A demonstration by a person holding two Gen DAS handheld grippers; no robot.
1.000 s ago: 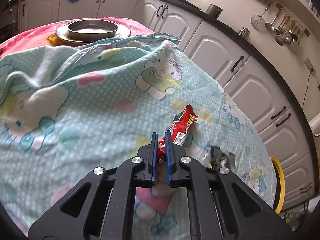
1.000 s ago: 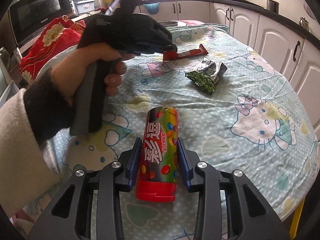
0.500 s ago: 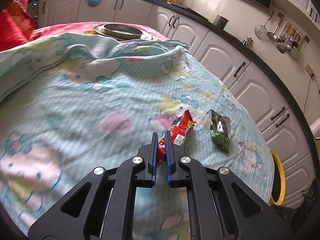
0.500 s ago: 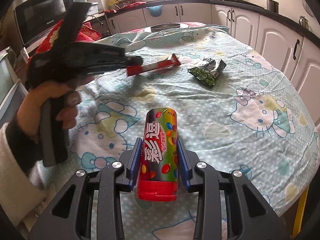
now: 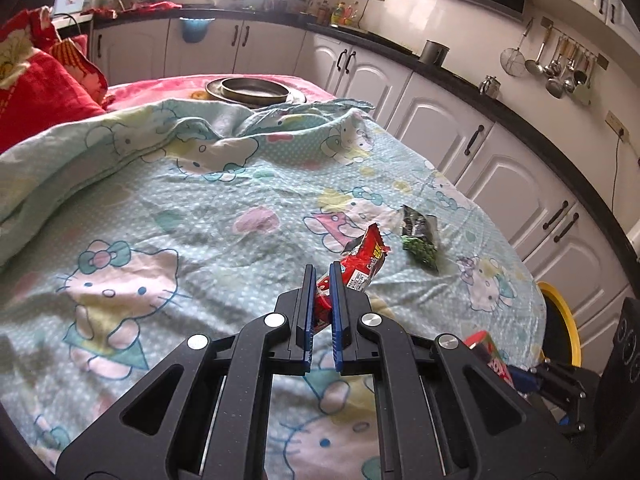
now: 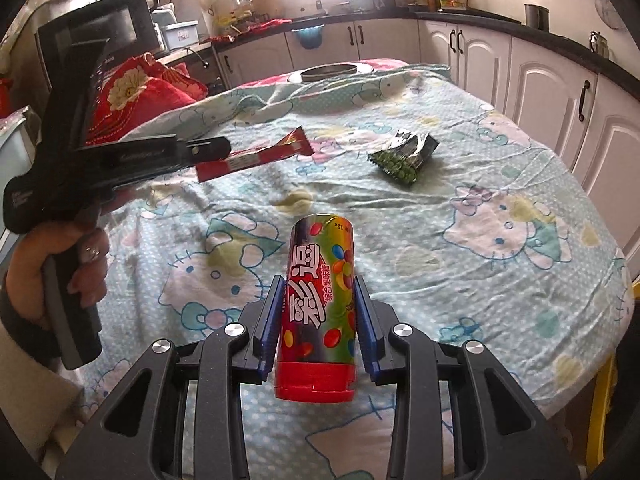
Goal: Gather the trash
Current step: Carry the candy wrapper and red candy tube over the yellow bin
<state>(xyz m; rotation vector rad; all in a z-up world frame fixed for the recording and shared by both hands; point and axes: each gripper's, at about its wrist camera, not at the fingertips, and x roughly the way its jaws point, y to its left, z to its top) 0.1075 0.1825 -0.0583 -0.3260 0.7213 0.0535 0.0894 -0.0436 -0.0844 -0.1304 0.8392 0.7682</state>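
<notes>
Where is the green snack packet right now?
The green snack packet lies on the cartoon-cat cloth, untouched, right of the red wrapper held by the left gripper; the left wrist view shows it beyond the fingertips, to the right.

The left gripper (image 5: 321, 280) hides the near end of the red wrapper (image 5: 366, 258), and the green packet's (image 6: 404, 152) print is probably too small to read.
</notes>
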